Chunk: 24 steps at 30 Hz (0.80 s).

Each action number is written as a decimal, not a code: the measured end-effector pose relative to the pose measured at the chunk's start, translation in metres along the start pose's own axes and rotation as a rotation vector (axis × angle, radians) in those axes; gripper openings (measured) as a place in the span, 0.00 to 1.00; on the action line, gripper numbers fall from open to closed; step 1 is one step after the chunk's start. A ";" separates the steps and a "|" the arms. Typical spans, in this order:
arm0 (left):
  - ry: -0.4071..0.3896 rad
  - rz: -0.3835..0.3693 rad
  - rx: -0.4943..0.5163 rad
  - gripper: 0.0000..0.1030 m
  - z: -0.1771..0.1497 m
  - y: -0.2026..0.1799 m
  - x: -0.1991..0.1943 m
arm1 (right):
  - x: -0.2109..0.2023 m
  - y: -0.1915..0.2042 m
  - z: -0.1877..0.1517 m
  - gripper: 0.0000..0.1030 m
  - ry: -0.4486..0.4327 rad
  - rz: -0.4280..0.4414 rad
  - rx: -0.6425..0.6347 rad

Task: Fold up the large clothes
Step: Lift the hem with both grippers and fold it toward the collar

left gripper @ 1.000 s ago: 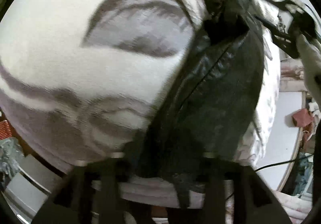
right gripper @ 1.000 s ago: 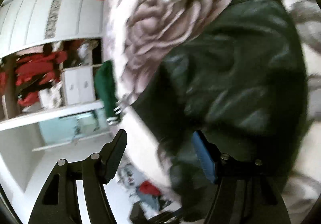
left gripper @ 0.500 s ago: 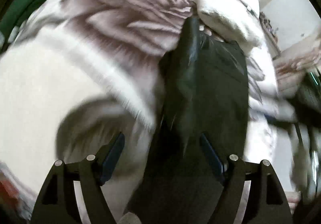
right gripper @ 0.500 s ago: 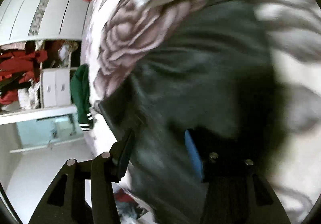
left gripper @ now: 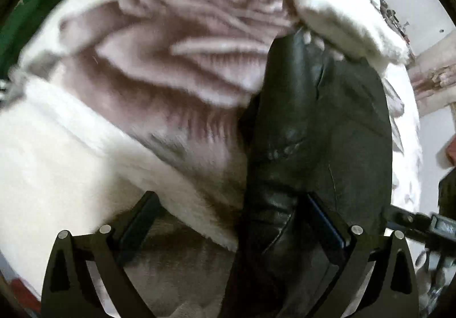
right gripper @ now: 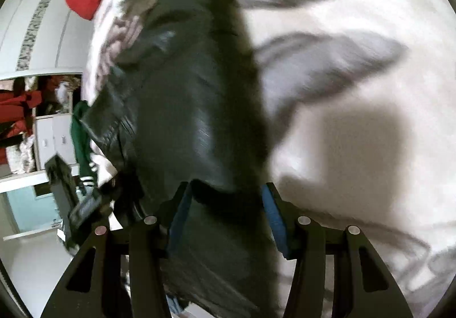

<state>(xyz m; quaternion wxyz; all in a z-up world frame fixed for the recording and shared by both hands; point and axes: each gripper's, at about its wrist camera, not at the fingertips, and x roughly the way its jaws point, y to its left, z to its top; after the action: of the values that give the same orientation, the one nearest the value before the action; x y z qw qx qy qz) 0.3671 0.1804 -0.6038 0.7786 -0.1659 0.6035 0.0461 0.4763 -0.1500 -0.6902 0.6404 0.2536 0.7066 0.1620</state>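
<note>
Fingers first: the left gripper (left gripper: pixel 228 212) has just spread wide, clamping nothing, while the right gripper (right gripper: pixel 225 212) has been easing open, jacket between its pads, grip unclear. The black leather jacket (left gripper: pixel 319 130) lies on the rose-print blanket (left gripper: pixel 159 67), narrowed lengthwise, long axis running away from both cameras. Crosswise folds seemingly remain.

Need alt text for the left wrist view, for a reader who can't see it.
A black leather garment lies lengthwise on a white blanket with a large rose print. The left gripper hangs over it, jaws wide, having just been opening; the garment's near end runs between the fingers, unpinched.
</note>
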 end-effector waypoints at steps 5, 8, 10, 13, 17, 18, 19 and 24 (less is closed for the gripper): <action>0.039 0.022 -0.029 1.00 0.007 0.009 0.041 | 0.044 0.012 0.028 0.59 0.015 -0.106 -0.039; 0.037 -0.002 -0.037 1.00 0.009 0.014 0.042 | 0.056 0.002 0.038 0.60 0.044 -0.097 -0.015; 0.034 -0.012 -0.036 1.00 0.005 0.017 0.028 | 0.060 -0.007 0.041 0.60 0.064 -0.066 0.024; 0.053 -0.039 -0.049 1.00 -0.014 0.027 0.003 | 0.043 -0.010 0.032 0.60 0.075 -0.052 0.010; 0.086 -0.105 -0.080 1.00 -0.075 0.057 -0.033 | 0.022 -0.011 -0.021 0.61 0.133 0.012 -0.014; 0.111 -0.106 -0.085 1.00 -0.087 0.057 -0.035 | 0.018 -0.018 -0.036 0.62 0.149 0.015 -0.009; 0.155 -0.123 -0.097 1.00 -0.106 0.065 -0.032 | 0.016 -0.026 -0.051 0.62 0.171 0.024 0.007; 0.284 -0.196 -0.170 0.97 -0.170 0.087 -0.015 | 0.034 -0.082 -0.142 0.62 0.299 0.075 0.163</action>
<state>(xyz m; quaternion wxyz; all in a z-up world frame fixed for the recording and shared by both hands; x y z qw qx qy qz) 0.1826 0.2107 -0.6436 0.6694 -0.2940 0.6822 -0.0031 0.3223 -0.1844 -0.7451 0.4992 0.3041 0.7946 0.1640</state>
